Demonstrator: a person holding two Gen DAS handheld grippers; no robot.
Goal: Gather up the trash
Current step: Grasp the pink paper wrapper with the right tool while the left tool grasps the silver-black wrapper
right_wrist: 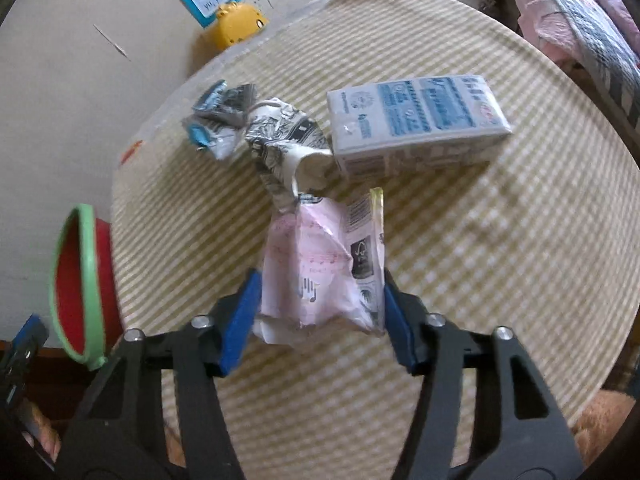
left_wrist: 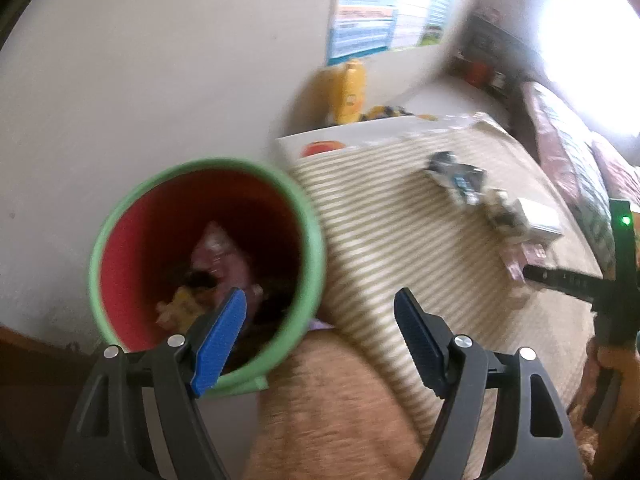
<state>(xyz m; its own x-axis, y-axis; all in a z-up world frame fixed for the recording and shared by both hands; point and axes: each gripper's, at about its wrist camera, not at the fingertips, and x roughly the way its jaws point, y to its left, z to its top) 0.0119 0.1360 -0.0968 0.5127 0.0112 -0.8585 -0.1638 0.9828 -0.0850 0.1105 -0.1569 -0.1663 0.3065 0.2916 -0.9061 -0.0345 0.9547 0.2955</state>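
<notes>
Right gripper [right_wrist: 318, 312] clamped on a crumpled pink wrapper [right_wrist: 320, 268] mid-table, milk carton [right_wrist: 416, 120] beyond, left gripper [left_wrist: 320, 328] spread apart, empty, beside the red bin [left_wrist: 200, 264] at the table's [right_wrist: 500, 260] left edge.

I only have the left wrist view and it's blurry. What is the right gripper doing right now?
Observer: The right gripper has its blue fingers on either side of a crumpled pink wrapper on the striped table.
Operator: Is it lifted?
Observer: Cannot tell; the fingers touch its edges.
Operator: What else is left there?
Observer: A blue-and-white carton lying on its side, a black-and-white crumpled wrapper and a blue-grey one.
Operator: Where's the bin from that side?
Observer: The green-rimmed red bin is off the table's left edge.
</notes>
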